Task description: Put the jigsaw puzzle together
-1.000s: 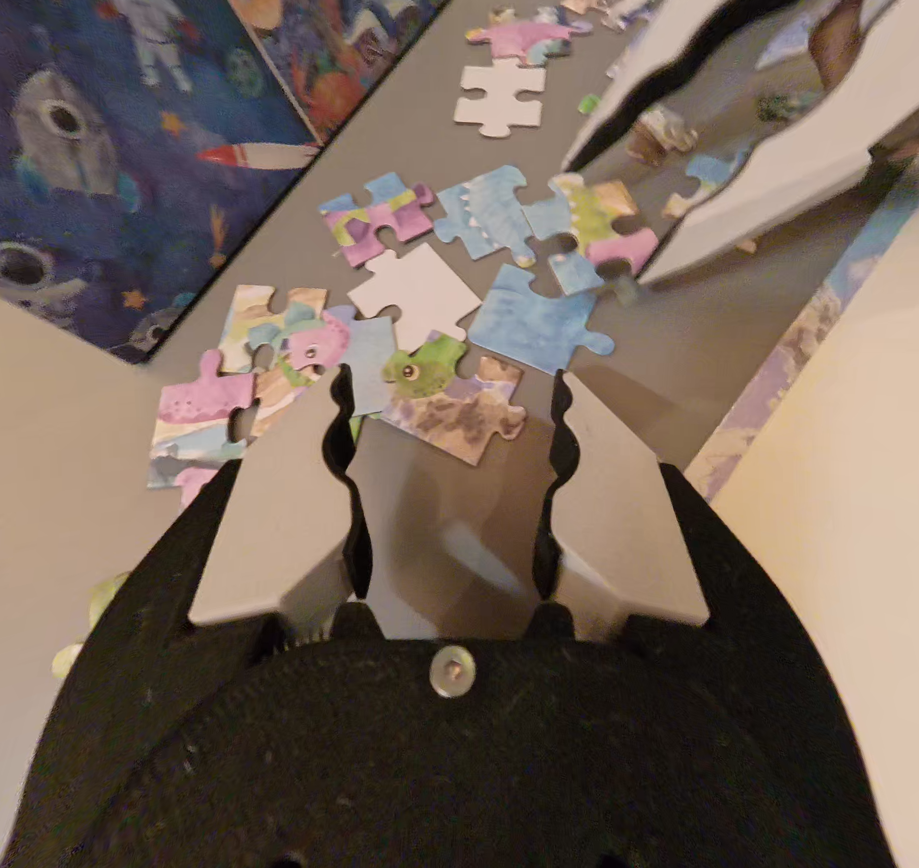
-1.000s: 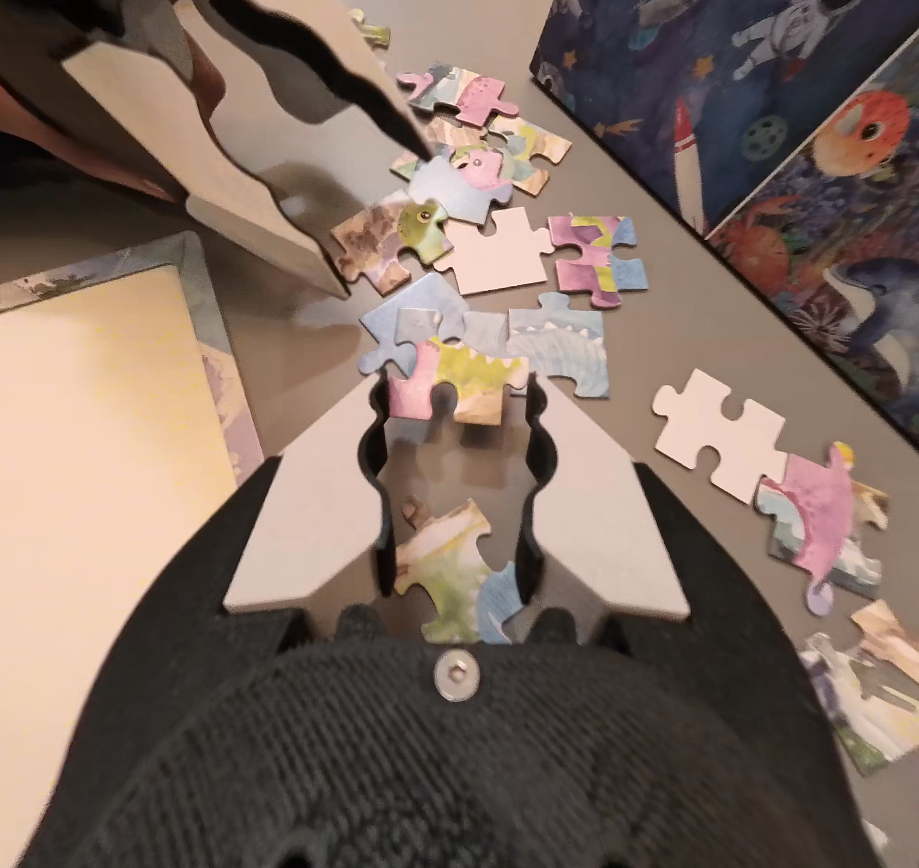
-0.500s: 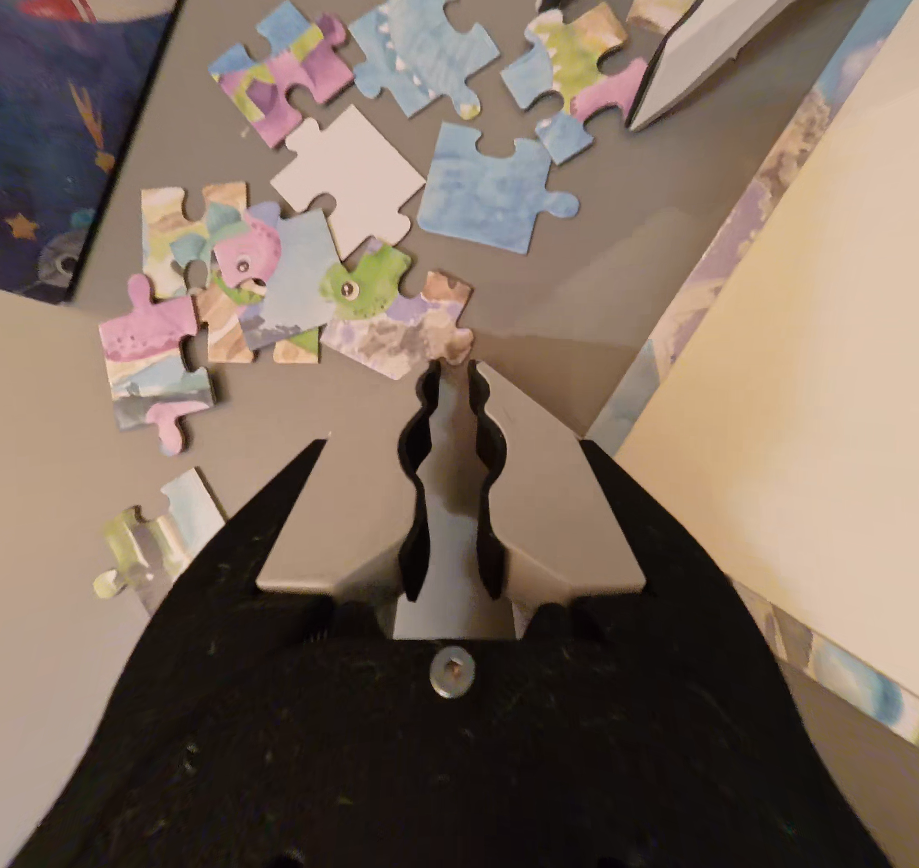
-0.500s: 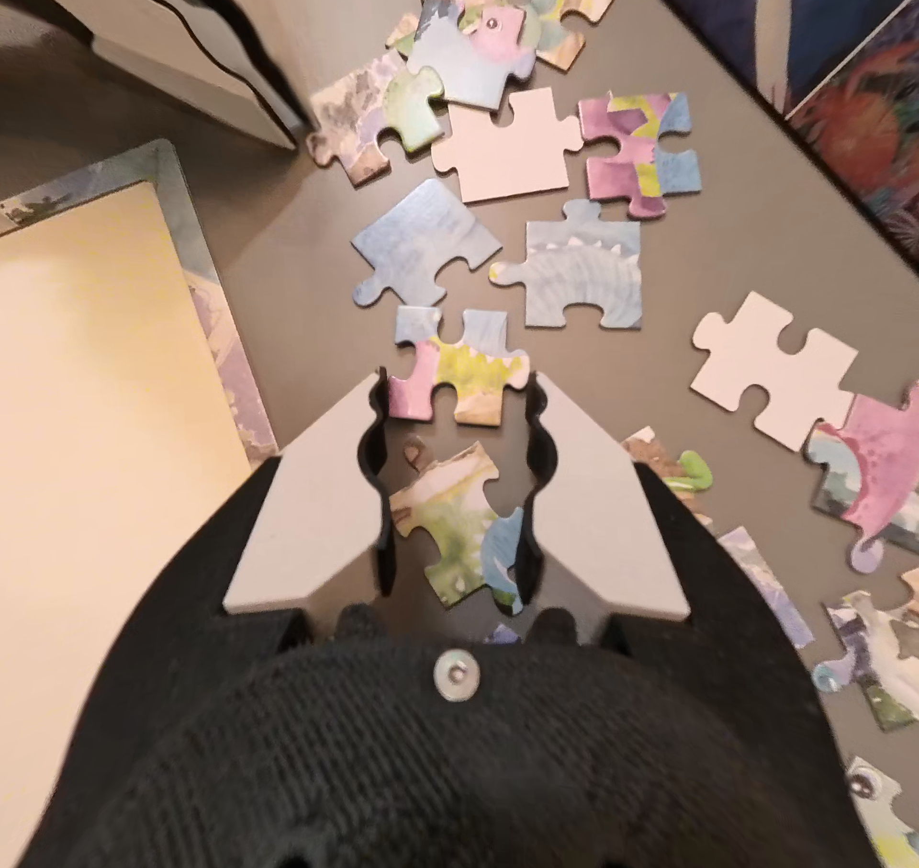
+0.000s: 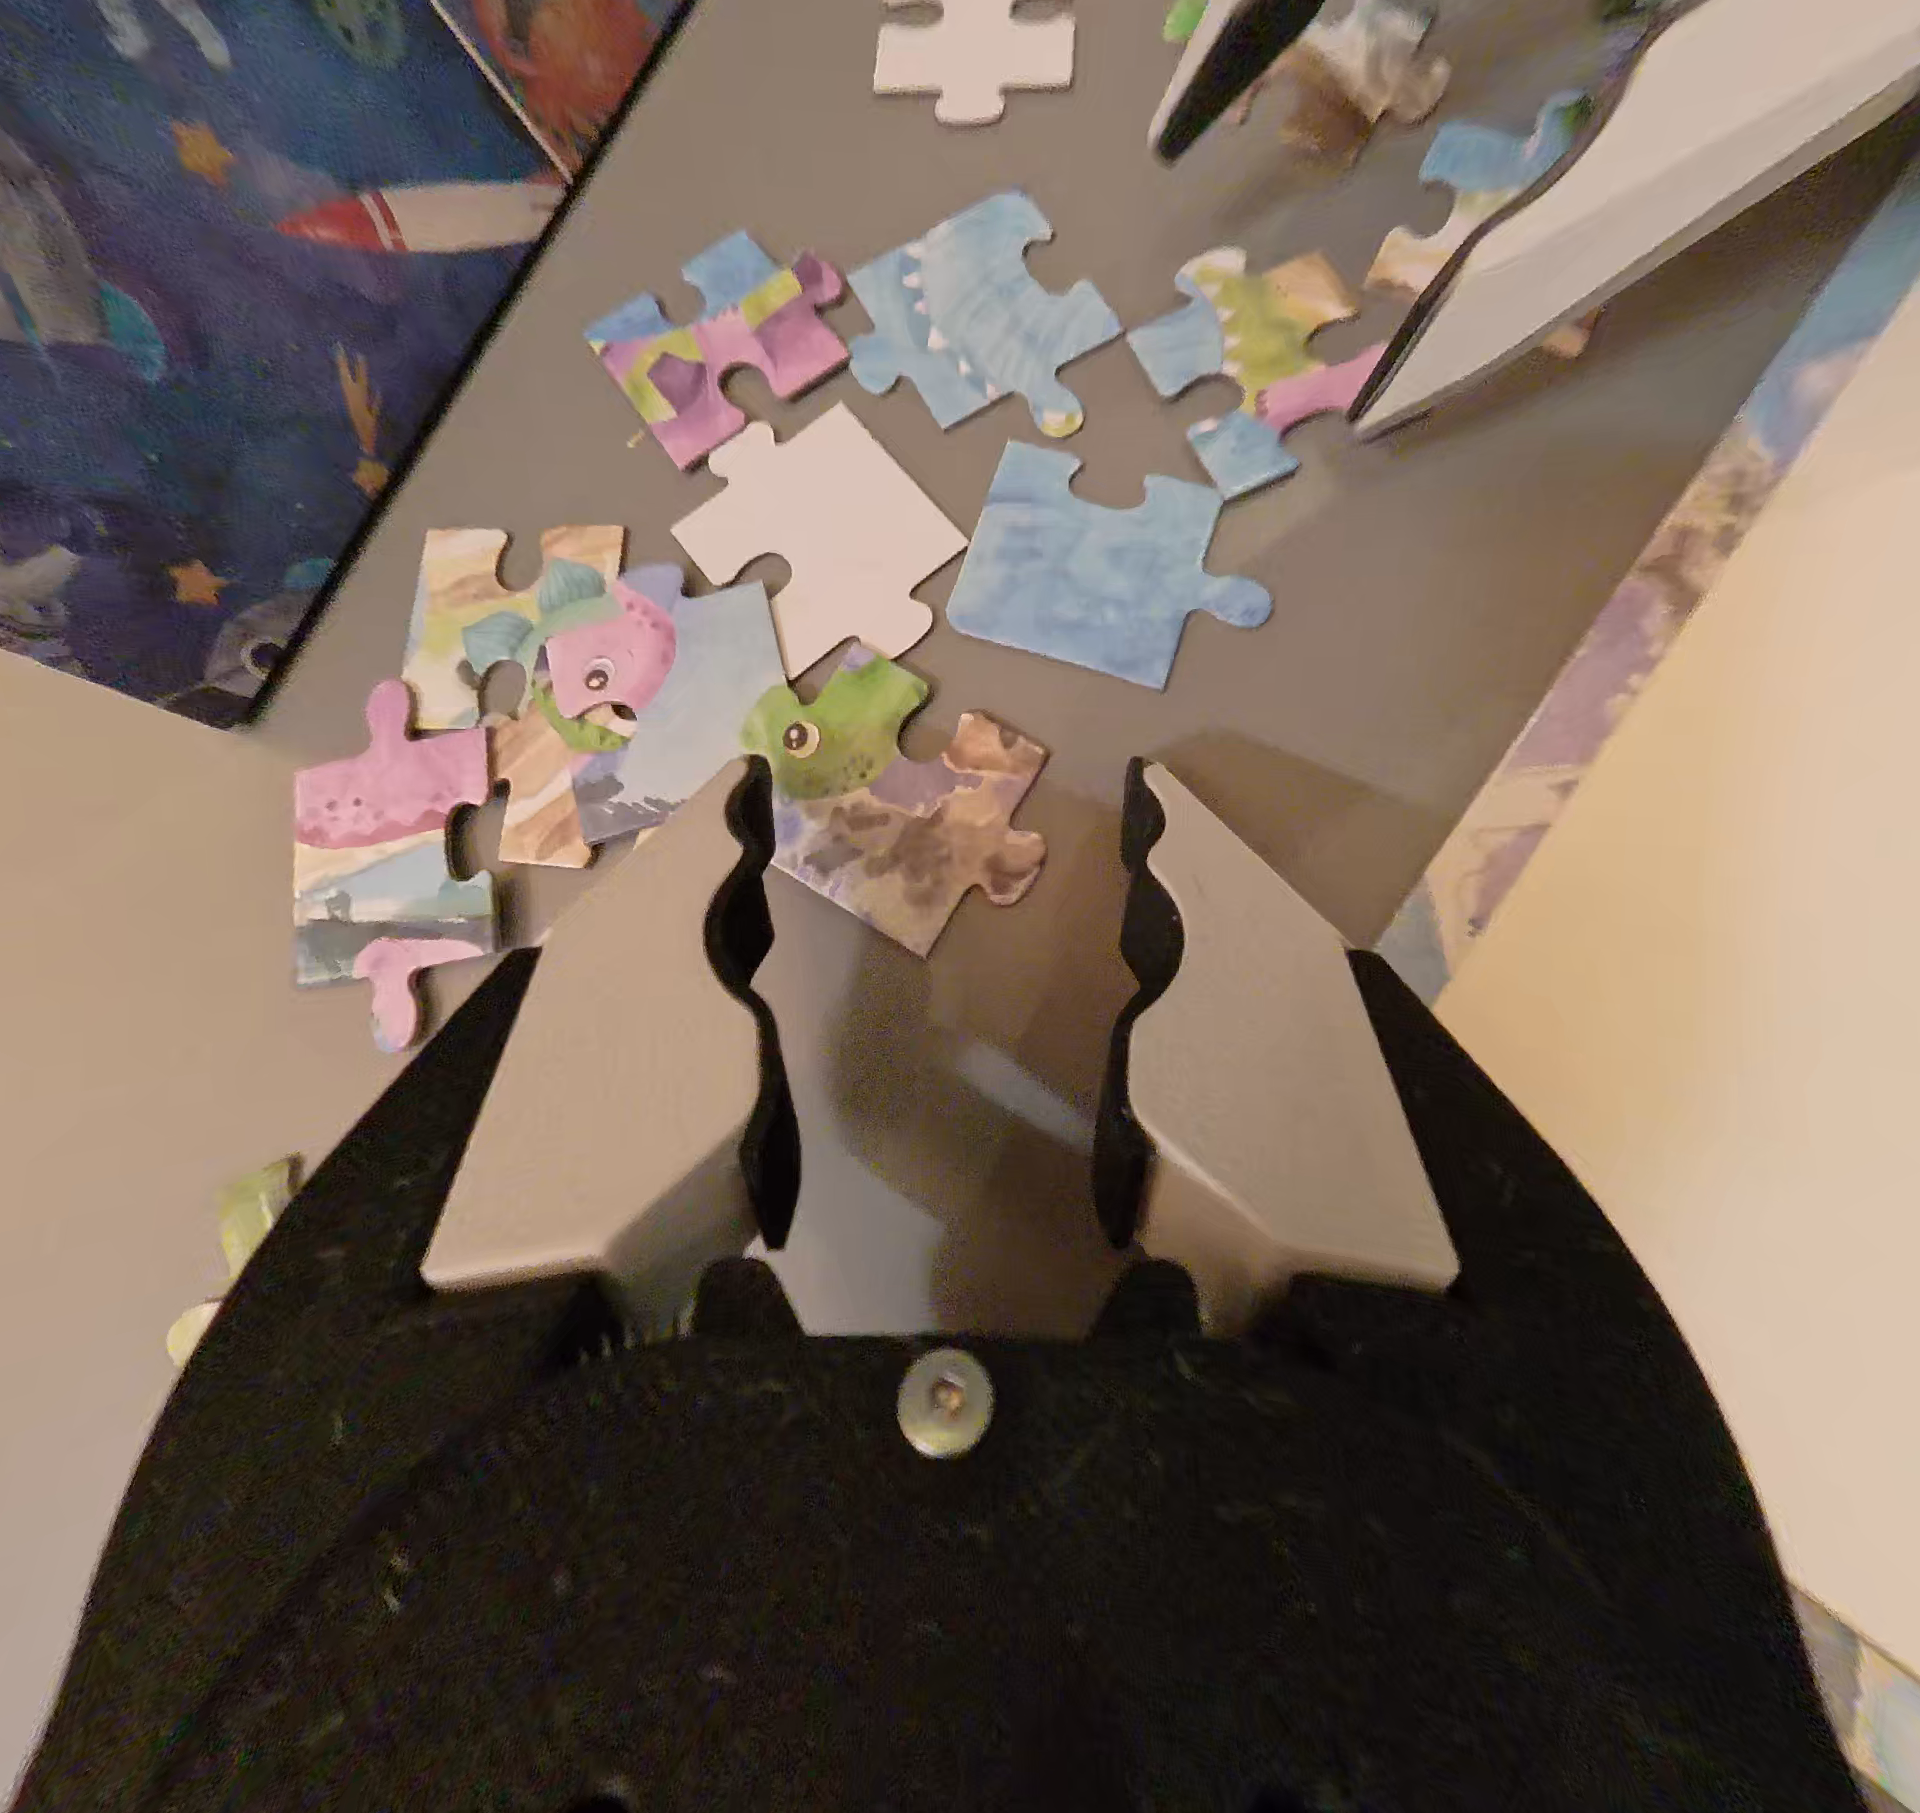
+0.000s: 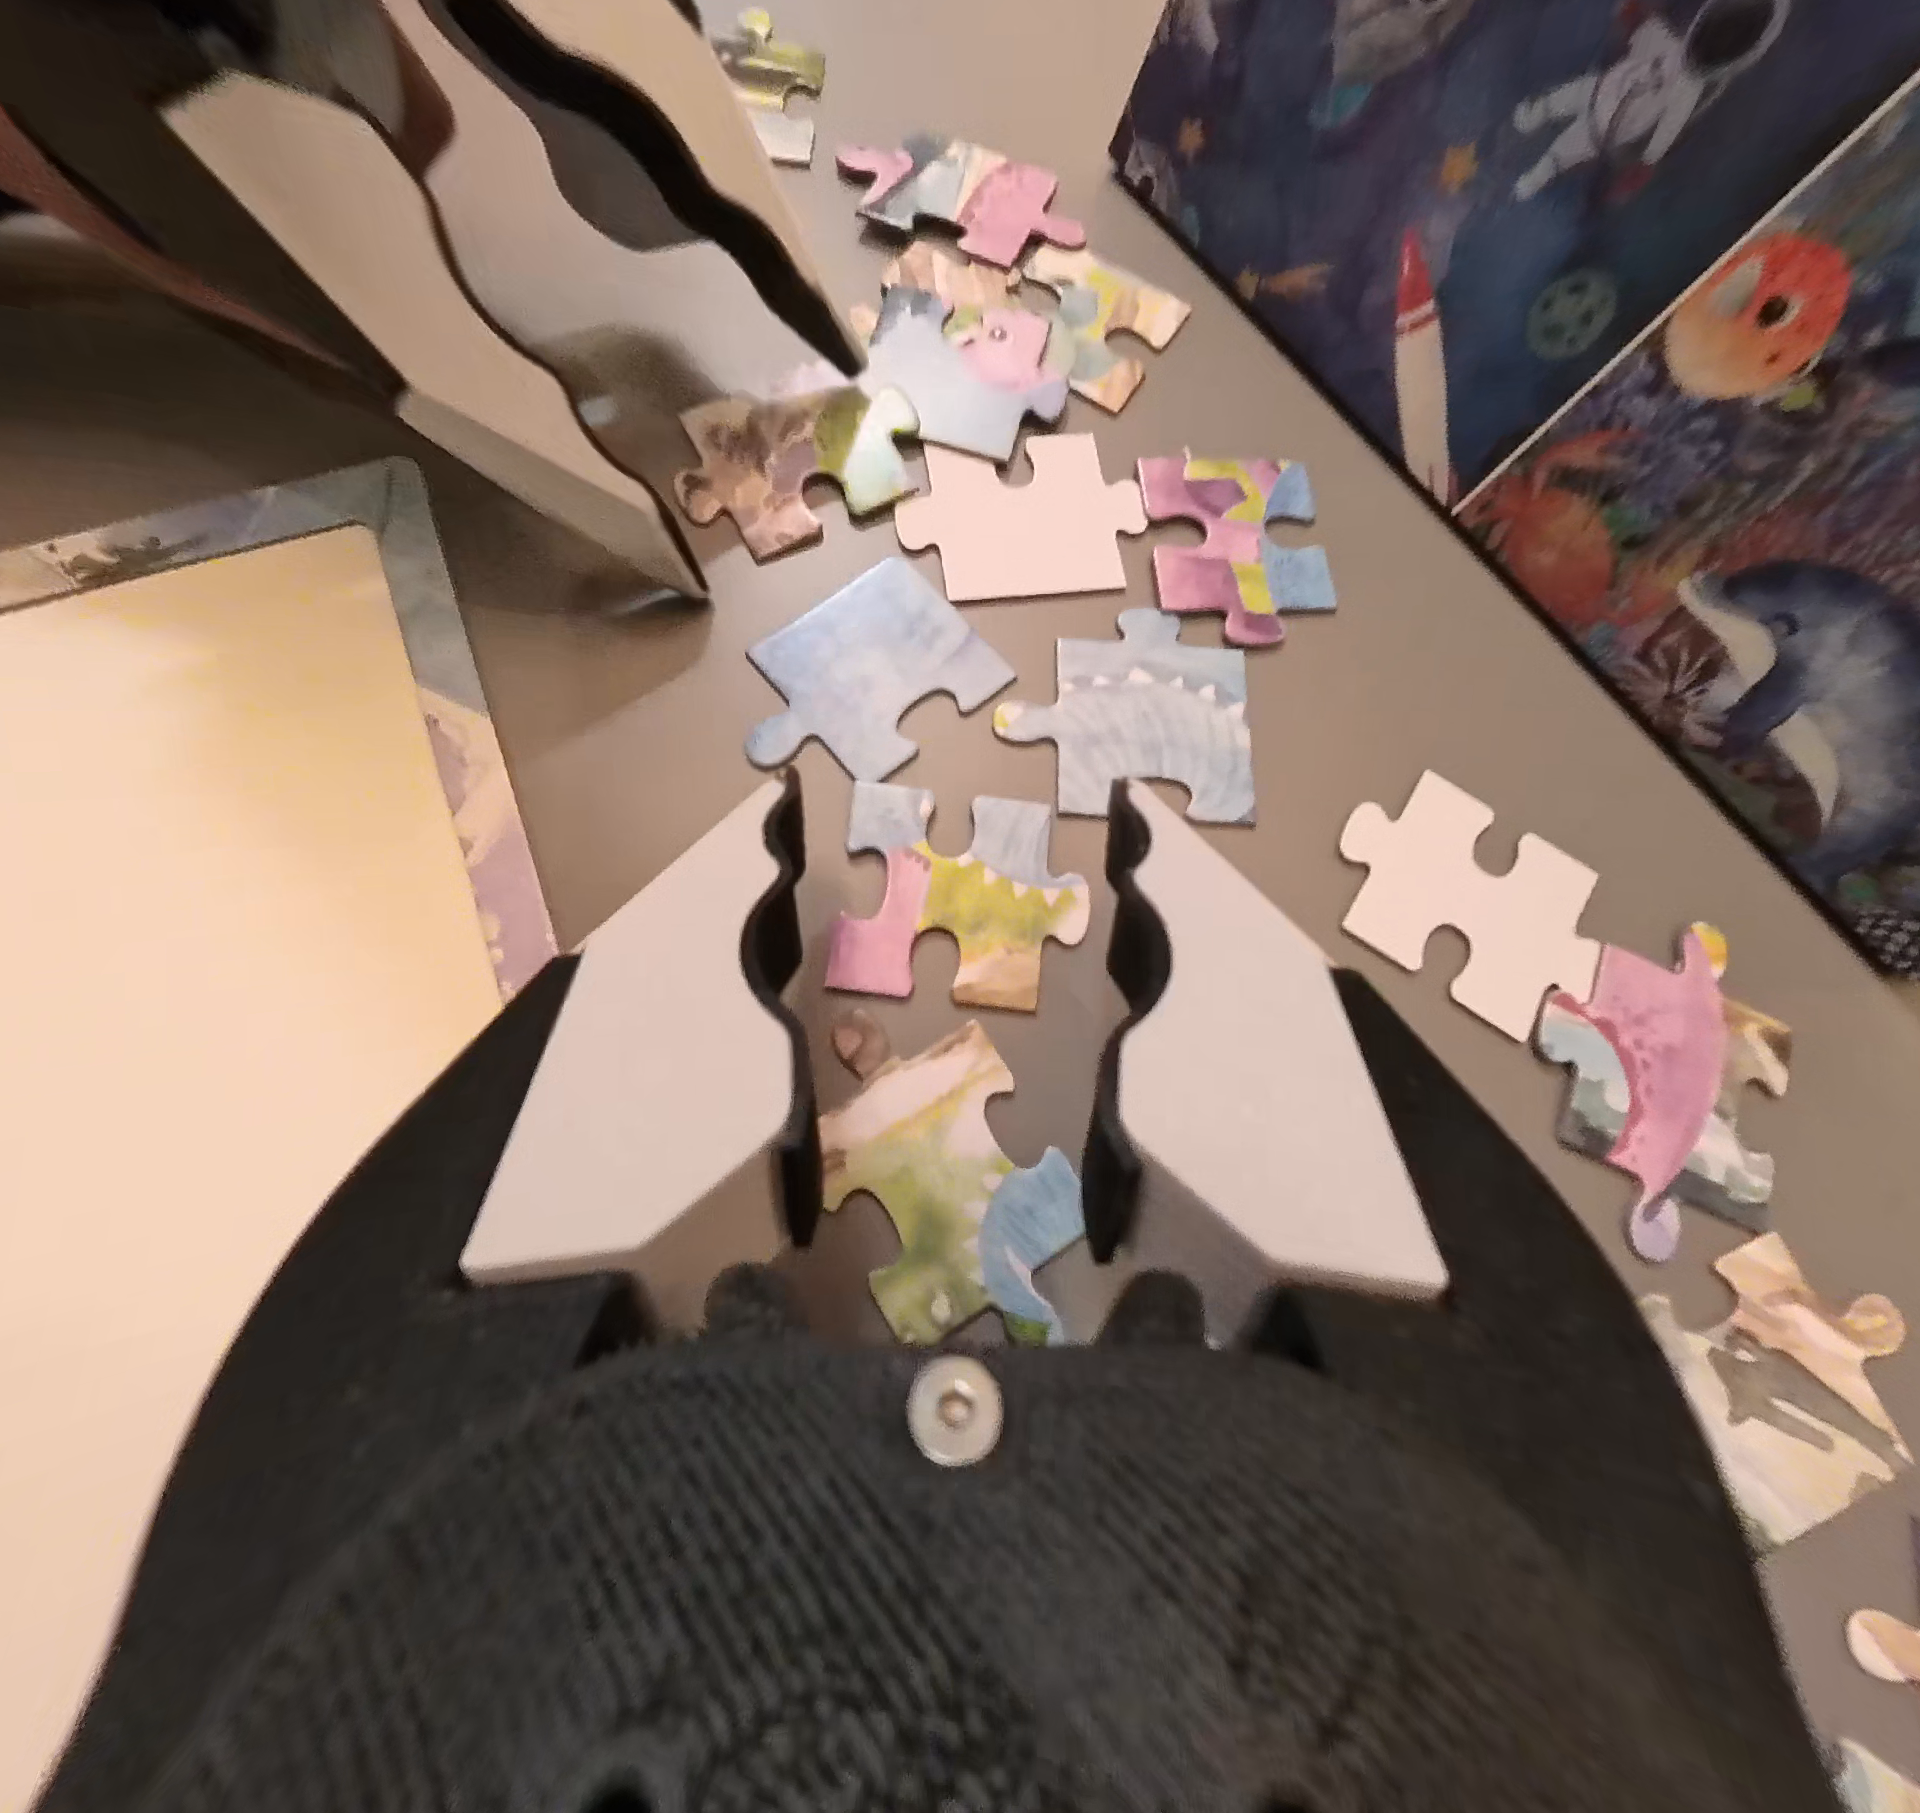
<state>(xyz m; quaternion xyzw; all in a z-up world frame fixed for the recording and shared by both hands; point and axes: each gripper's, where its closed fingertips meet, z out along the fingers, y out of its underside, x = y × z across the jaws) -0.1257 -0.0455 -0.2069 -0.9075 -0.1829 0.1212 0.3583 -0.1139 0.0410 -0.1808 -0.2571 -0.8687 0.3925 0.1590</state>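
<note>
No readable writing, numbers or signs show on anything in either view

The left gripper's (image 5: 943, 776) finger covers the corner of the fish piece (image 5: 665, 703) and the edge of the frog piece (image 5: 894, 807). In the right wrist view the frog piece (image 6: 800, 464) is smeared by motion blur. The tray (image 5: 1621, 620) runs off the right edge. The right gripper's (image 6: 951, 792) body hides the lower end of the green-and-blue piece (image 6: 935, 1181) between its fingers. Bottom-right pieces (image 6: 1766, 1389) are cut off.
</note>
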